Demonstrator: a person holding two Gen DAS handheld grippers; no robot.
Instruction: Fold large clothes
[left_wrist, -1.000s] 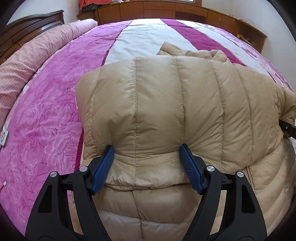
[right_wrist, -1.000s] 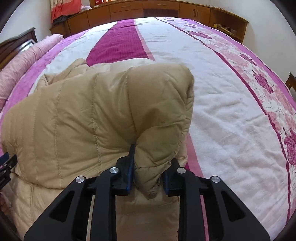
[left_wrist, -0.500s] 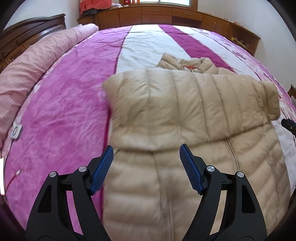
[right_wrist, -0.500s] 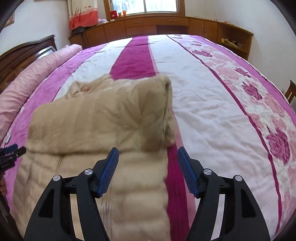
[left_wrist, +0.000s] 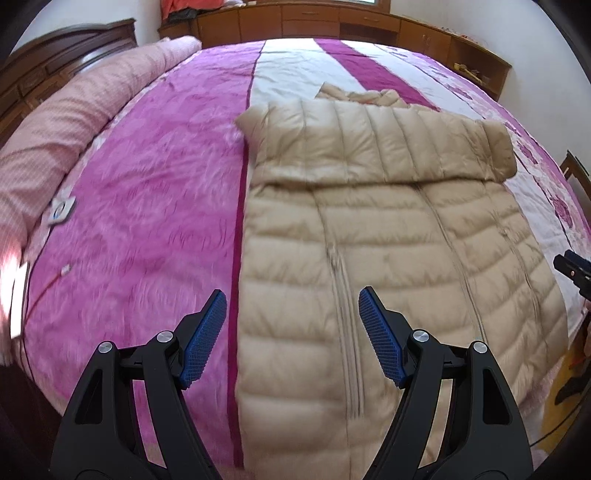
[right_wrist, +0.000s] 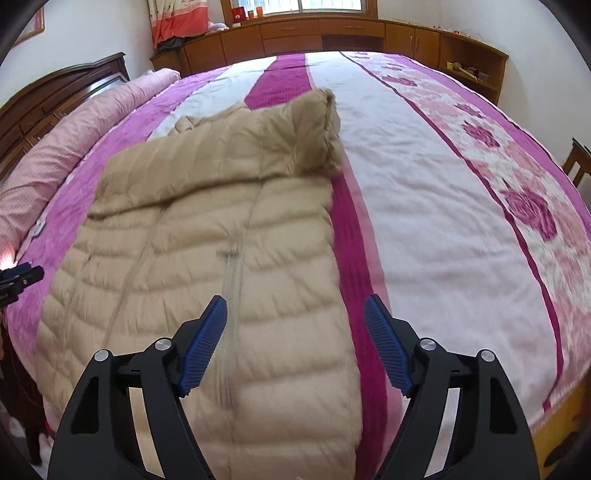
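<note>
A beige quilted down jacket (left_wrist: 388, 236) lies on the bed, its far part folded toward me as a flap over the body. The right wrist view shows the same jacket (right_wrist: 207, 236) with the flap's corner standing up at its far right. My left gripper (left_wrist: 291, 306) hangs open above the jacket's near left edge, nothing between its blue pads. Over the jacket's near right edge, my right gripper (right_wrist: 295, 314) has its jaws opening, with nothing held. Each gripper's tip shows at the edge of the other's view.
The bed carries a pink, magenta and white striped cover (right_wrist: 424, 206). A rolled pink quilt (left_wrist: 66, 125) lies along the left by a dark headboard. Wooden cabinets (right_wrist: 332, 33) line the far wall. A chair (right_wrist: 576, 162) stands at the right.
Both grippers let go of the folded flap and drew back toward the near end of the jacket. The right gripper went from shut on the fabric to open. The flap now rests on the jacket's body.
</note>
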